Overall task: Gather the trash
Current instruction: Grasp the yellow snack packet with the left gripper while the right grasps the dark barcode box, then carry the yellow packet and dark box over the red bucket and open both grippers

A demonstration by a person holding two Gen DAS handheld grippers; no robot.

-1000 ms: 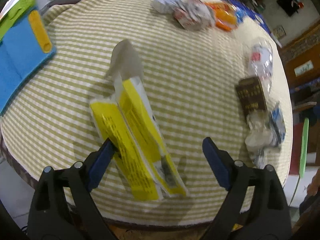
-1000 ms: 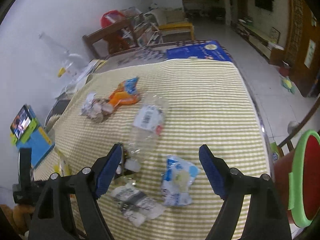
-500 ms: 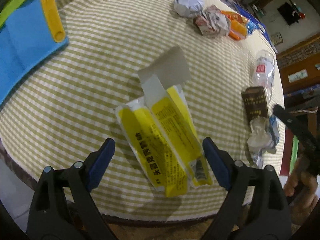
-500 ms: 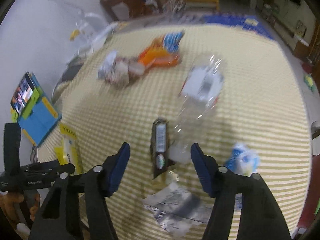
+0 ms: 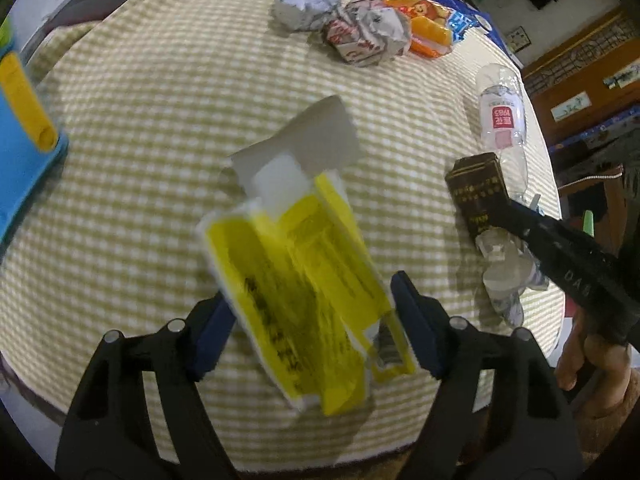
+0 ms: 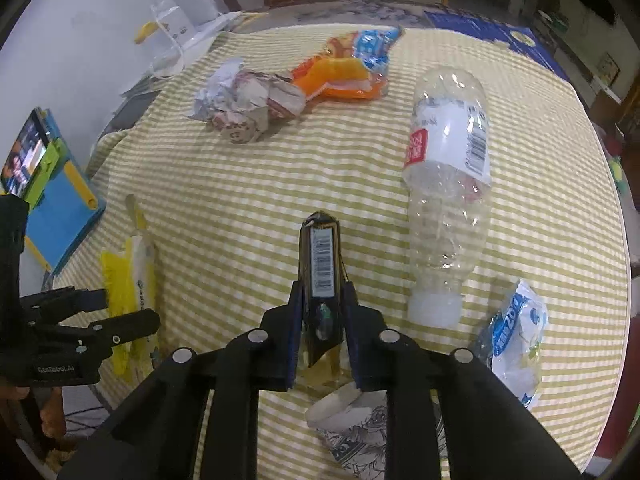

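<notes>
So the right tongs (image 6: pixel 320 312) are closing and already pinch the dark brown carton (image 6: pixel 320 256), which sits mid-table near the near edge. The left tongs (image 5: pixel 308 320) are closing too, with the flattened yellow box (image 5: pixel 304 280) between the pads; can't tell if they press it yet. That box lies close to the table (image 5: pixel 160 80) edge on the left side. Plenty of bare checked cloth in the middle for moving around.

Count: one clear plastic bottle (image 6: pixel 448 184) lying beside the carton, two crumpled paper balls (image 5: pixel 352 28) at the far side, one orange snack wrapper (image 6: pixel 344 68) next to them, one blue-white wrapper (image 6: pixel 516 332) by the right edge.
</notes>
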